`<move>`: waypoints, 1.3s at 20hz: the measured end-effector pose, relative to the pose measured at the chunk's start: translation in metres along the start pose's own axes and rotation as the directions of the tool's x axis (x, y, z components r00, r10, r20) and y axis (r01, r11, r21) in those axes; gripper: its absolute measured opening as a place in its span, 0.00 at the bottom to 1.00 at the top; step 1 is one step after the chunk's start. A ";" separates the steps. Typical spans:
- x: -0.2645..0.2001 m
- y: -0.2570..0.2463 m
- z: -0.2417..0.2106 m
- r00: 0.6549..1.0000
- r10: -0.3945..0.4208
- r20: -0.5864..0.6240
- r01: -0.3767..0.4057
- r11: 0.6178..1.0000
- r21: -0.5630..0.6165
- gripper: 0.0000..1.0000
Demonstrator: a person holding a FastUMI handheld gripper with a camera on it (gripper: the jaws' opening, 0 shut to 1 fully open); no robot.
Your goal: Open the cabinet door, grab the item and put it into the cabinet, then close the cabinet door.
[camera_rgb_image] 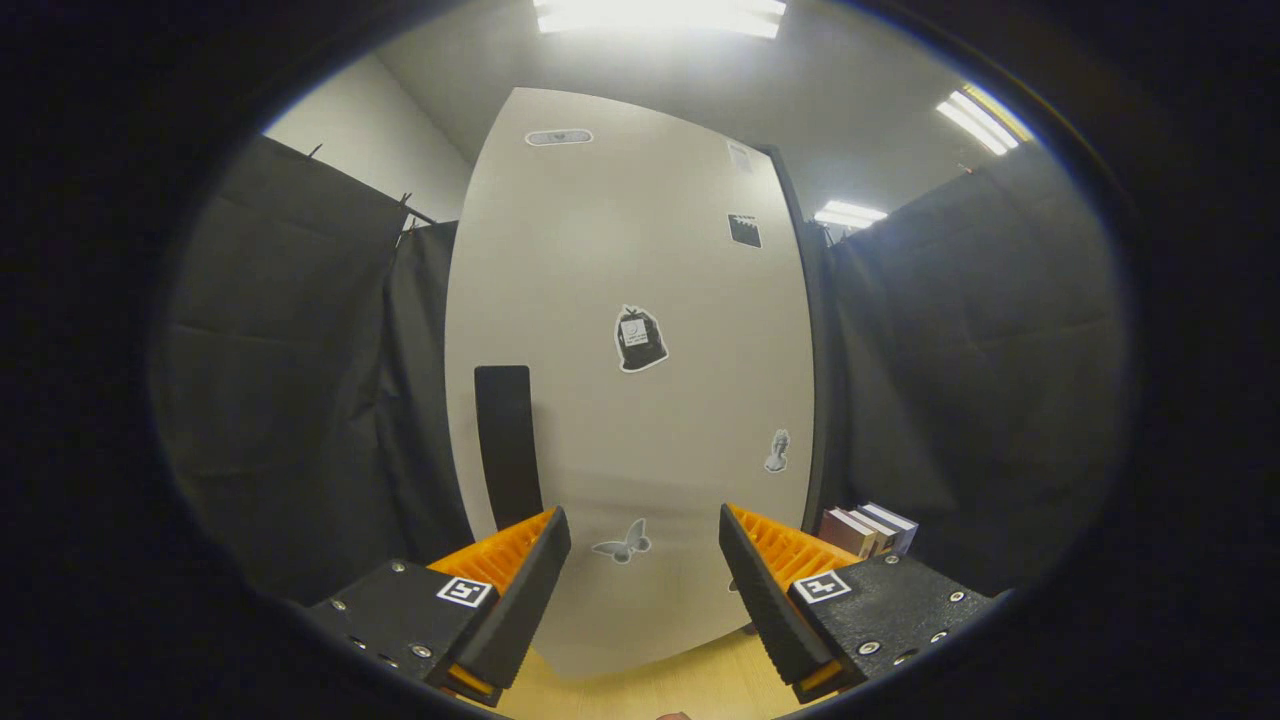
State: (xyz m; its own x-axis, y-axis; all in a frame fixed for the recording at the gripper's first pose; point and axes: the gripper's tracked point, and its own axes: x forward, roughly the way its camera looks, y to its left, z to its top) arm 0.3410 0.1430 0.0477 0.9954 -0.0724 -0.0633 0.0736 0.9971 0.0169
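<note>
A tall pale cabinet door (620,400) stands shut straight ahead of me, with several small stickers on it. A long dark vertical handle (507,445) sits near its left edge, just beyond my left finger. My gripper (645,555) is open, its two fingers spread wide with nothing between them, a short way in front of the door's lower part. Several books (868,528) stand on the wooden surface to the right of the cabinet, just beyond my right finger.
A light wooden tabletop (660,685) runs under the cabinet and my fingers. Black cloth walls close in on the left (300,400) and on the right (980,360). Ceiling lights glow above.
</note>
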 end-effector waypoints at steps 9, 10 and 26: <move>-0.054 0.004 0.014 0.996 0.085 0.025 -0.085 0.996 0.004 0.93; -0.062 0.003 0.015 0.996 0.089 0.026 -0.089 0.996 0.005 0.93; -0.150 -0.047 -0.029 0.998 0.064 0.030 -0.065 0.997 0.036 0.93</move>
State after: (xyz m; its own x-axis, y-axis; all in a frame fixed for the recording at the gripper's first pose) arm 0.1869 0.1078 0.0276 0.9994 -0.0094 -0.0325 0.0113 0.9983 0.0574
